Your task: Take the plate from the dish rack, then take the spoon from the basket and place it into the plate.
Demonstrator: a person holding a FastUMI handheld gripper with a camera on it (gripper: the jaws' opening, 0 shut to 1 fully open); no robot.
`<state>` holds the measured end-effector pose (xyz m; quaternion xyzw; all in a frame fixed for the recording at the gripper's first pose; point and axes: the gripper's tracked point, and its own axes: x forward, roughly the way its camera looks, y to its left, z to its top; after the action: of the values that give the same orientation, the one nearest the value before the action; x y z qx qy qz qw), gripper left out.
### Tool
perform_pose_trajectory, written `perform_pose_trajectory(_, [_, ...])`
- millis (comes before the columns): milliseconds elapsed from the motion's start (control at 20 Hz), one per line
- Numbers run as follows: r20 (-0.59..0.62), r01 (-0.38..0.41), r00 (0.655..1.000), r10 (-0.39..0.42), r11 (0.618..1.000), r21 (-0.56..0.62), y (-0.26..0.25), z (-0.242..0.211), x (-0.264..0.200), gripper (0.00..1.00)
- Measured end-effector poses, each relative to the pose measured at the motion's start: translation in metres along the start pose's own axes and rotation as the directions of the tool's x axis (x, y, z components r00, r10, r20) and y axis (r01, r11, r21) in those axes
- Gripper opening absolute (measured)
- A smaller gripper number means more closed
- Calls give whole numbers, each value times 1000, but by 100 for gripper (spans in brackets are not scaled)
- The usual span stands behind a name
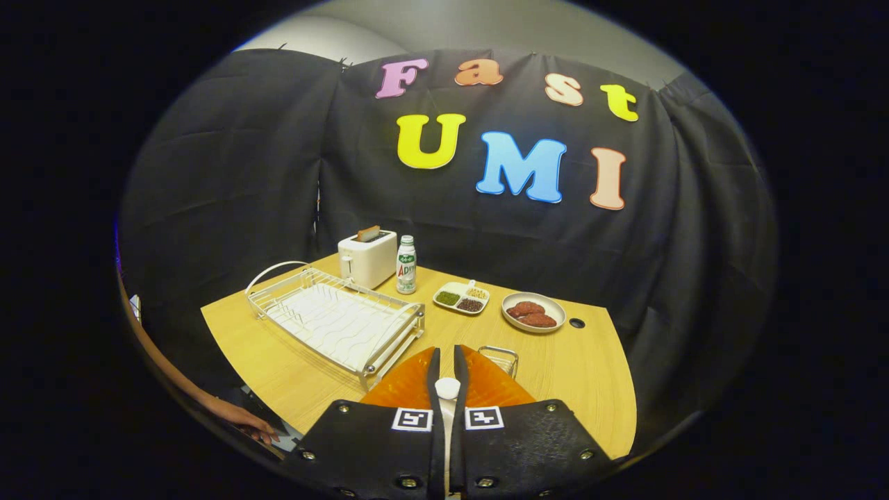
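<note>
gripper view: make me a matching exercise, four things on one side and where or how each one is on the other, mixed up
1 toaster
2 spoon
3 bottle
4 orange plate

a pinched between the fingers of the gripper
b bread sticking out of its top
c under the fingers, beside the dish rack
d upright next to the toaster

Pairs: 1-b, 2-a, 3-d, 4-c

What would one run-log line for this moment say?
gripper: shut on spoon | plate: orange, under the gripper on the table | dish rack: no plate in it | basket: just beyond the plate
</note>
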<state>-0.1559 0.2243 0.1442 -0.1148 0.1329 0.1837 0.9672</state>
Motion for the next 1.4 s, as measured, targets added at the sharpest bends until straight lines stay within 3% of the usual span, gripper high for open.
perform_pose_trajectory(300, [-85,-62,994,64,998,19,20,-24,24,3])
perform_pose_trajectory(950, [-232,-122,965,119,993,5,50,-66,68,4])
perform_pose_trajectory(1200, [-252,-129,959,127,992,12,53,-72,78,14])
perform_pose_trajectory(1400, [-251,-118,961,116,993,6,50,-70,78,16])
